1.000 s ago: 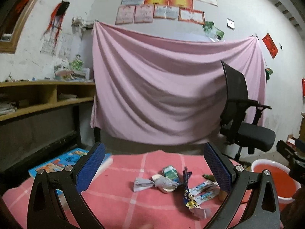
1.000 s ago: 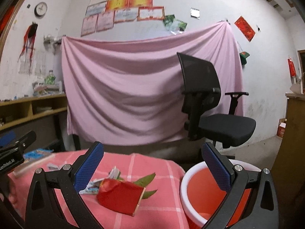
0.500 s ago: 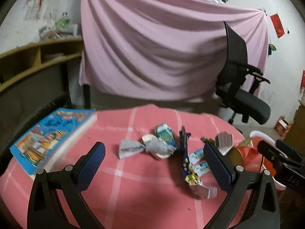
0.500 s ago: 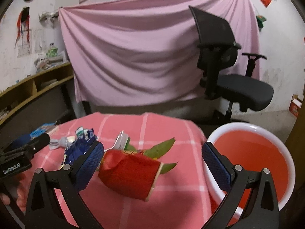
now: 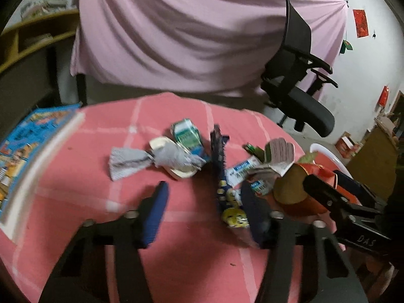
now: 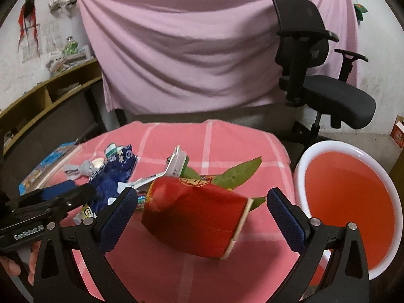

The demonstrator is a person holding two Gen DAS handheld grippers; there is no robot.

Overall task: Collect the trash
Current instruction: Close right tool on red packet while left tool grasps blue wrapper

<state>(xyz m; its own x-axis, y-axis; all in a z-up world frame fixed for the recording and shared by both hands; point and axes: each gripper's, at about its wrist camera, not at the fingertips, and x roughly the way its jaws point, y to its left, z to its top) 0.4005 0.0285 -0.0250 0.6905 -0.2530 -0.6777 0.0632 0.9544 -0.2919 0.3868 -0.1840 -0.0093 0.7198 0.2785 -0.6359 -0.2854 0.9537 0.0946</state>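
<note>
Trash lies on the pink checked tablecloth point(image 5: 96, 192): a crumpled grey paper point(image 5: 131, 160), a green-white carton point(image 5: 186, 136), a dark blue snack wrapper point(image 5: 221, 156) and a crushed red carton point(image 6: 197, 217) on green leaves point(image 6: 240, 171). My left gripper point(image 5: 205, 212) hovers low over the cloth with its jaws closing. The wrapper's yellow end lies just inside its right finger, and the pads press nothing. My right gripper point(image 6: 202, 218) stands open, with the red carton between its fingers but not touching them. A white basin with a red inside point(image 6: 303, 161) sits to the right of the table.
A blue picture book point(image 5: 32, 146) lies at the table's left edge. A black office chair point(image 6: 315, 75) stands behind the basin, in front of a hanging pink sheet point(image 6: 189, 50). Wooden shelves point(image 6: 45, 96) run along the left wall. A hand point(image 6: 10, 265) holds the left gripper's handle.
Both grippers have tipped down and moved in over the table, so the trash looks larger and nearer. The left jaws have narrowed from wide open. The right jaws kept their width.
</note>
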